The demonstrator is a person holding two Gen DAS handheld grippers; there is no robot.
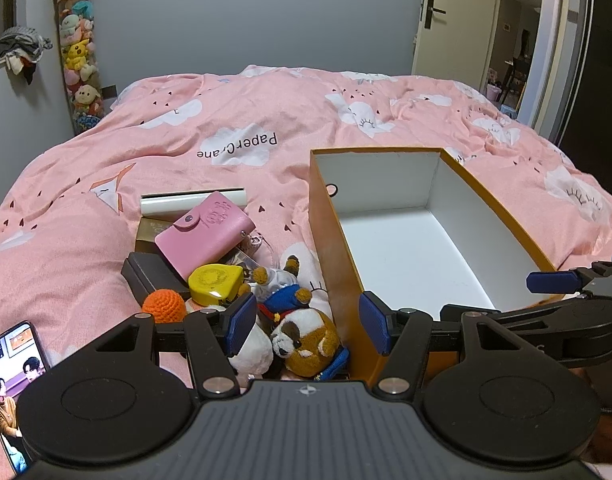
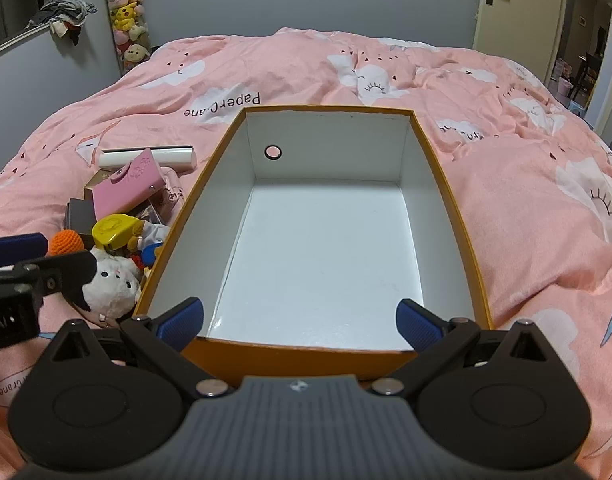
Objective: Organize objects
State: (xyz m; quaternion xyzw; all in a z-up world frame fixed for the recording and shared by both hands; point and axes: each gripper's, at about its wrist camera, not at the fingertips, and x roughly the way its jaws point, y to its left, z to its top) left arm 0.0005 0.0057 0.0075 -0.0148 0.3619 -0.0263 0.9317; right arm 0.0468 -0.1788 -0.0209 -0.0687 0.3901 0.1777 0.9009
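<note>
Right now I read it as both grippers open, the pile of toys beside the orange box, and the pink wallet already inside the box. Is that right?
Not quite. The orange box holds nothing; the right wrist view shows its white floor bare. The pink wallet lies in the pile beside the box. The left gripper and right gripper are open, as you said.

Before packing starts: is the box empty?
Empty: the box shows only bare white floor and walls; the toys lie outside.
</note>
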